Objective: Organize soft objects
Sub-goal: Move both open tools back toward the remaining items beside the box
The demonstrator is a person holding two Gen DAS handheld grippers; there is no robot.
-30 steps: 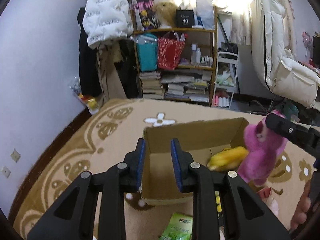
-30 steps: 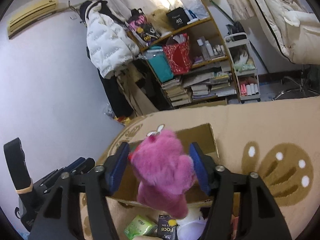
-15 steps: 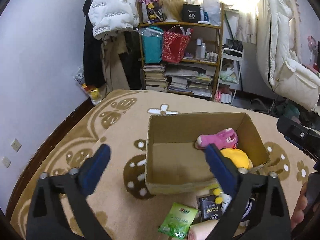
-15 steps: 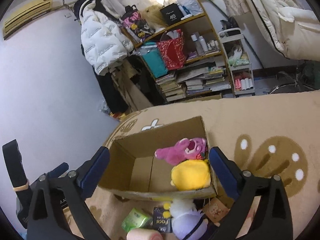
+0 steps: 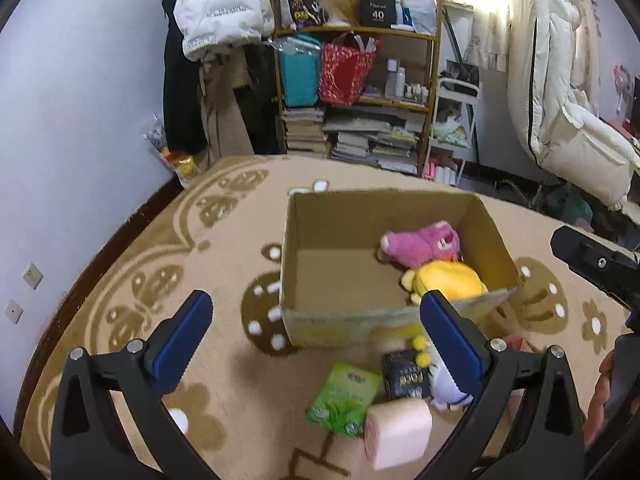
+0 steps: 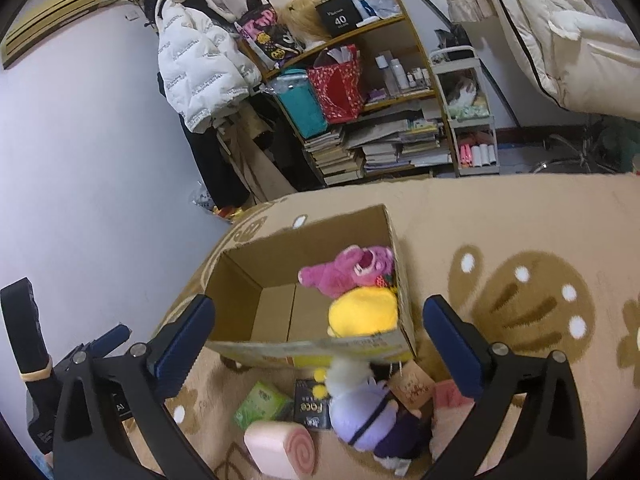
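Inside the cardboard box [image 6: 256, 292] lay the pink plush [image 6: 352, 268] and yellow plush [image 6: 364, 312]; before it sat a black "Face" pack [image 6: 311, 404]. Left gripper [image 5: 316, 340] and right gripper [image 6: 320, 348] hung spread, holding nothing.

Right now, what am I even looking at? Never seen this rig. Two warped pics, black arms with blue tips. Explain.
No robot here: a person holds a two-finger claw in each hand, and each claw carries a fisheye camera looking along its fingers. One picture is from the left claw, the other from the right claw. The blue tips are the finger pads. Both claws are open and hold nothing.

On the patterned rug sits an open cardboard box with a pink plush and a yellow plush inside. In front of the box, outside it, lie a purple plush, a pink roll cushion, a green packet and a black packet.
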